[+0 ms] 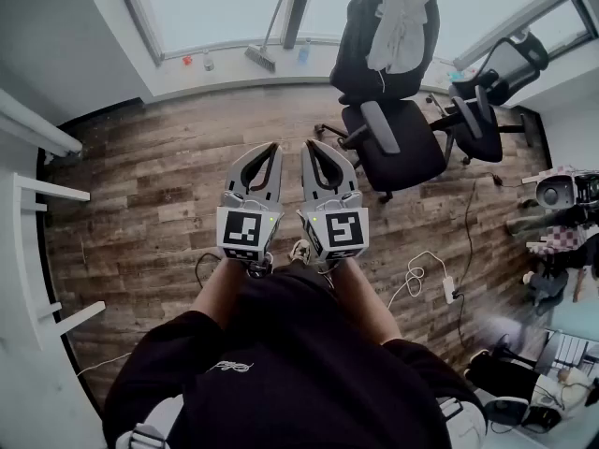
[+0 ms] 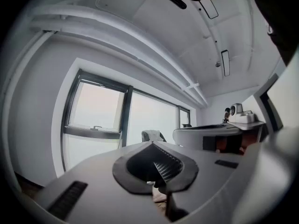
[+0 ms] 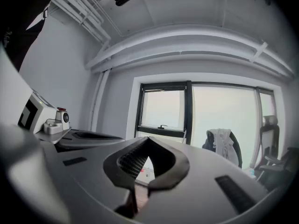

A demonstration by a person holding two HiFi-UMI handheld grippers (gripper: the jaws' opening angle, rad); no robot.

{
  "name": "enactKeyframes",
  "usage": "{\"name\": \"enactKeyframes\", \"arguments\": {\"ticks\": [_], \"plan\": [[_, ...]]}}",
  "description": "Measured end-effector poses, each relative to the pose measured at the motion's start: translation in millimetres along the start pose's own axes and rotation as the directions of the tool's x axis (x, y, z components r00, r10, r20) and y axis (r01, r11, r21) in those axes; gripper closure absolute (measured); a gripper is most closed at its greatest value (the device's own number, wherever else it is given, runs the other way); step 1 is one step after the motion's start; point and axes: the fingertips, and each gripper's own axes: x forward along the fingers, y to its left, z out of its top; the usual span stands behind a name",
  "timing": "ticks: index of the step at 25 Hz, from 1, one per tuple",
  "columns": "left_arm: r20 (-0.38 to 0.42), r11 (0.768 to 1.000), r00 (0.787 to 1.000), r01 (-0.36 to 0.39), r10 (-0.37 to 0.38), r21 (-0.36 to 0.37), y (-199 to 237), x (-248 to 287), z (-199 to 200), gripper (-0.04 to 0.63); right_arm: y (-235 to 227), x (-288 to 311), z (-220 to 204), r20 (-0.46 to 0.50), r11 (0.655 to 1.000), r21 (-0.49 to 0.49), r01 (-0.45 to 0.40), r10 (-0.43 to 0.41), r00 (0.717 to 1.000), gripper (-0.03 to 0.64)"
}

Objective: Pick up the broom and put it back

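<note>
text: your shirt print [image 1: 229, 367] was too blurry to read | left gripper [image 1: 272, 146] and right gripper [image 1: 308, 144] were both pinched shut, empty, side by side | broom [image 1: 261, 58] leaned by the window, well ahead of both

Your head camera looks steeply down; both gripper cameras face level; all share the window [image 1: 225, 7] at twelve o'clock.
</note>
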Motion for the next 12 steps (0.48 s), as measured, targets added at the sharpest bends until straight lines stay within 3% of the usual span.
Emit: {"name": "enactKeyframes", "arguments": {"ticks": [6, 12], "plan": [[0.02, 1.0, 0.999, 0.029, -0.029, -0.005, 14, -12, 2, 0.595, 19, 10, -4, -0.012, 0.999, -0.02, 0.03, -0.03, 0.999, 0.595], [-0.026, 0.997, 0.996, 0.082, -0.082, -0.012, 25, -25, -15, 0.595, 32, 10, -11, 0.011, 0.998, -0.023, 0.061, -0.061, 0.998, 0.594]]}}
